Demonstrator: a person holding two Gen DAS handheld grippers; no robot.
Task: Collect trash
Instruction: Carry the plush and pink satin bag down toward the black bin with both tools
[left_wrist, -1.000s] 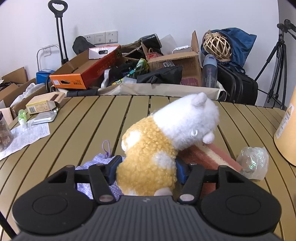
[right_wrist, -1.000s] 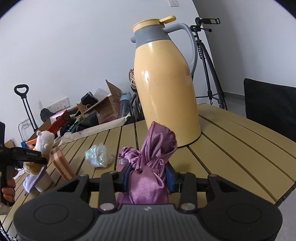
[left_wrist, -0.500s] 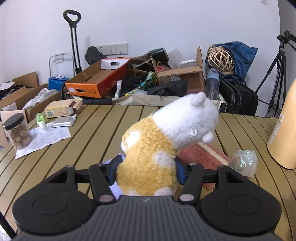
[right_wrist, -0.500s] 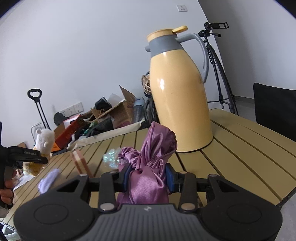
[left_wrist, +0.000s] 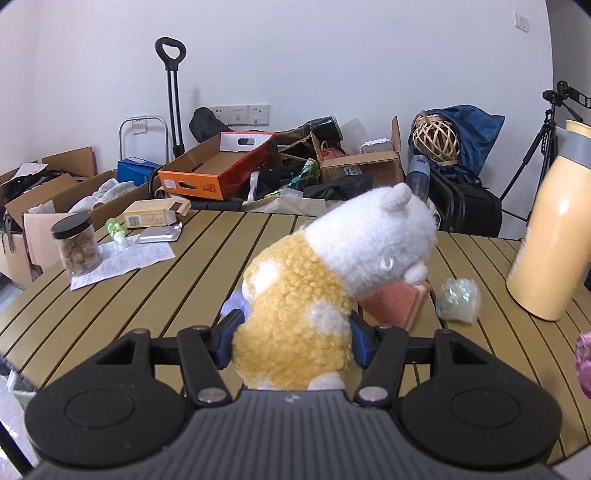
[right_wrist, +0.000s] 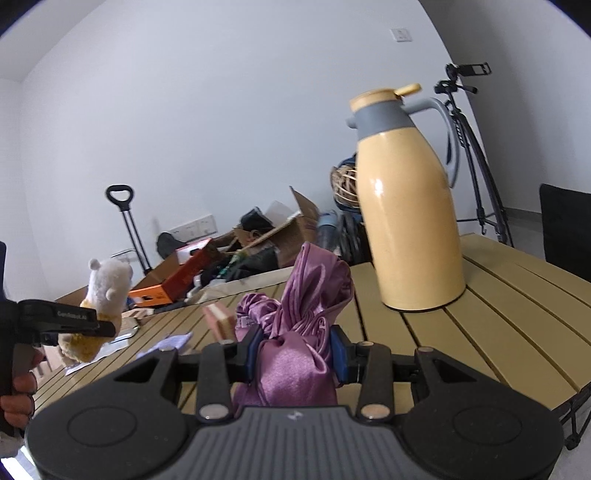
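1. The left gripper (left_wrist: 291, 341) clamps its blue pads on the yellow body of a plush toy (left_wrist: 332, 280). The pads press into the fleece on both sides.
2. The plush toy has a white head and a yellow body with white patches. It is held clear above the table (left_wrist: 155, 295), head tilted to the right in the left wrist view.
3. The right gripper (right_wrist: 297, 356) pinches a purple satin pouch (right_wrist: 299, 332). Its blue pads squeeze the gathered fabric at the middle, and the knotted top stands above them.
4. In the right wrist view, the left gripper (right_wrist: 92, 326) appears at the left edge, with the plush toy (right_wrist: 103, 291) in its jaws and a person's hand (right_wrist: 20, 391) on its handle.
5. On the slatted table, beyond the plush toy, lie a pink-and-cream block (left_wrist: 399, 302), a crumpled clear wrapper (left_wrist: 456, 301) and a lilac cloth (left_wrist: 232, 304). The wrapper lies just beside the block.
6. A yellow thermos jug (right_wrist: 406, 218) with a grey collar and handle stands upright on the table at the right.
7. At the table's far left stand a black-lidded jar (left_wrist: 75, 243) on a printed sheet (left_wrist: 125, 260), a small green bottle (left_wrist: 116, 229), a foil pack (left_wrist: 159, 234) and a small carton (left_wrist: 155, 214).
8. Behind the table, cardboard boxes (left_wrist: 218, 171), bags and a tripod (left_wrist: 546, 144) stand against the wall.
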